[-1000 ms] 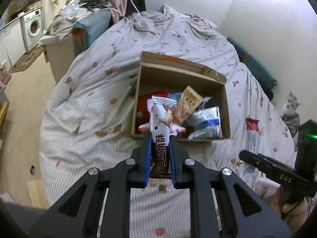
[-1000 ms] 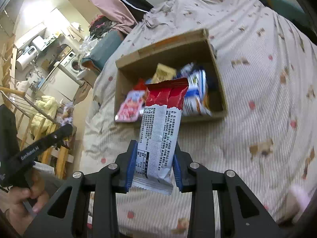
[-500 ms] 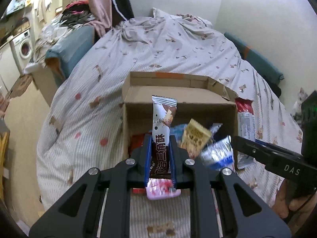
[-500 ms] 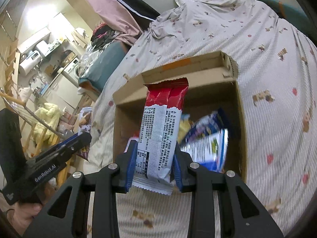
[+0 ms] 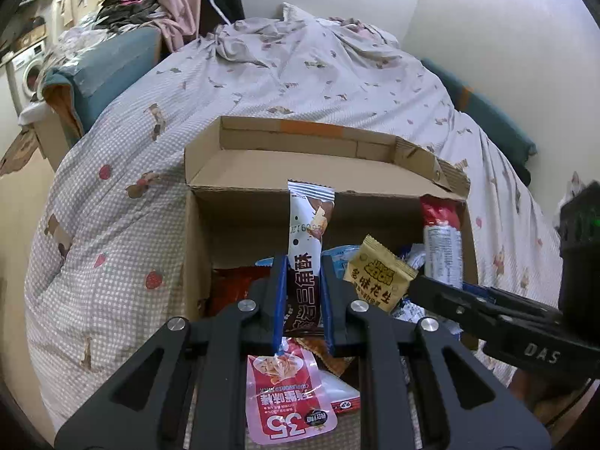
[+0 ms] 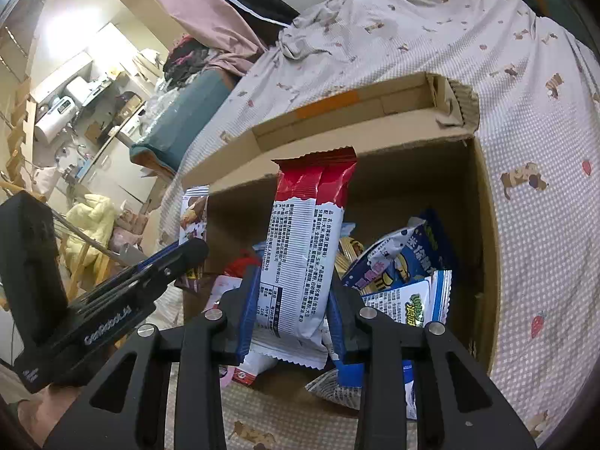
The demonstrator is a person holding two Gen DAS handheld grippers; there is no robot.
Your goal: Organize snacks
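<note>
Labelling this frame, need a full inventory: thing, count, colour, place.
cardboard box: 1, brown, open, on the bed
bedspread: 1, pale checked with small prints, under the box
brown-and-white snack bar: 1, held upright over the box
red-and-white snack bar: 1, held upright over the box
yellow peanut packet: 1, yellow, in the box, right of centre
pink packet: 1, pink and red, at the box's near edge
blue-and-white packets: at least 2, in the box's right side
washing machine: 1, white, far left
left gripper: 1, black with blue pads, shut on the brown-and-white bar
right gripper: 1, black with blue pads, shut on the red-and-white bar
</note>
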